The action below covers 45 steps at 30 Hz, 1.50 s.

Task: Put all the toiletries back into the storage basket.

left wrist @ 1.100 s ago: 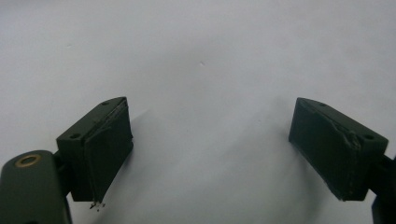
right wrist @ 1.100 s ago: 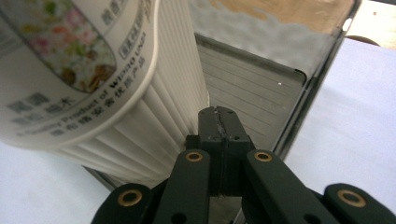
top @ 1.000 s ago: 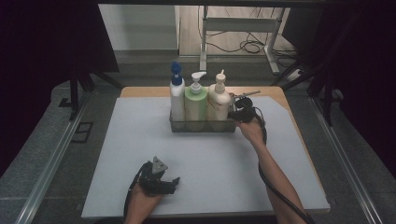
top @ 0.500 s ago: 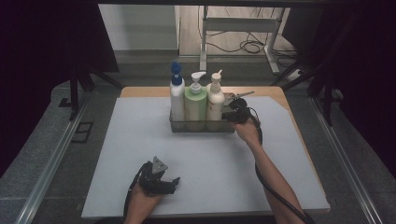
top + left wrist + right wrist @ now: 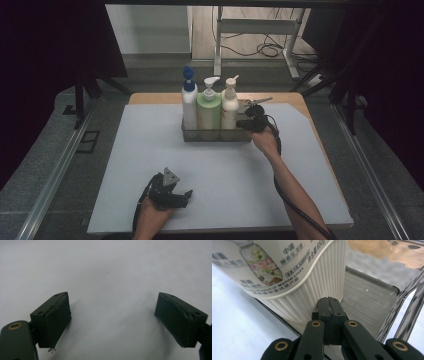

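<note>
The clear caddy stands toward the far edge of the grey-white tabletop, and everything else is placed from it. Three bottles stand upright in a row inside it: a white bottle with a blue pump at its left end, a green pump bottle in the middle, and a cream pump bottle at its right. In the right gripper view the cream pump bottle shows a ribbed wall and a flowered label, and it stands on the caddy's lined floor, leaving the right part of that floor bare.

The right tongs are at the caddy's right end, just beside the cream bottle. In the right gripper view these tongs are clenched, pad against pad; whether they pinch the caddy's thin wall cannot be told.

The left tongs lie well apart from the caddy, on the near part of the tabletop, in the person's left hand. In the left gripper view the left tongs are released, their pads spread wide over the bare surface with nothing between them.
</note>
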### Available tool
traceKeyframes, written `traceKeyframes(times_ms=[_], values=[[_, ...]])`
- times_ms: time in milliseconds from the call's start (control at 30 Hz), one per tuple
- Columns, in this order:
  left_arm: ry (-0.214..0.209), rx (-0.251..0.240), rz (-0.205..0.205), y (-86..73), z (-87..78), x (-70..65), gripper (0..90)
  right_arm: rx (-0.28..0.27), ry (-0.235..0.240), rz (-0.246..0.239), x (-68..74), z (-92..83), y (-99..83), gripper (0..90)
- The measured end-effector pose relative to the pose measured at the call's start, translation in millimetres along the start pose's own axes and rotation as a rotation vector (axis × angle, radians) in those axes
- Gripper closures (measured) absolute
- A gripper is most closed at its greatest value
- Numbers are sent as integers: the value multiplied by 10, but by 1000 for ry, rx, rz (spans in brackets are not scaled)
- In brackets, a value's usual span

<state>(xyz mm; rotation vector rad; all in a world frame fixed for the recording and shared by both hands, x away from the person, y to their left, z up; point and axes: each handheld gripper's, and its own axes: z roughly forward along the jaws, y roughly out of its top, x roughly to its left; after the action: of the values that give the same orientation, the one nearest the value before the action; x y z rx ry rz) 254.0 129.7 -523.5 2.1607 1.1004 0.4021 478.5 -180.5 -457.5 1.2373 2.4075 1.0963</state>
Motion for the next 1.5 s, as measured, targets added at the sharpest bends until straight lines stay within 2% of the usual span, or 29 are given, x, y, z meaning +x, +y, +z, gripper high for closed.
traceKeyframes(times_ms=[733, 867, 1100, 1500], values=[[0, 1, -1, 1, 1, -1, 129, -8, 34, 7, 21, -36, -43, 893], [0, 0, 0, 1, 1, 0, 129, -3, 20, 6, 3, -28, -54, 829], [1, 0, 1, 1, 0, -1, 129, -9, 5, -5, -8, -44, -64, 780], [1, 0, 0, 0, 0, -1, 129, -33, -16, -23, -24, -171, -79, 633]])
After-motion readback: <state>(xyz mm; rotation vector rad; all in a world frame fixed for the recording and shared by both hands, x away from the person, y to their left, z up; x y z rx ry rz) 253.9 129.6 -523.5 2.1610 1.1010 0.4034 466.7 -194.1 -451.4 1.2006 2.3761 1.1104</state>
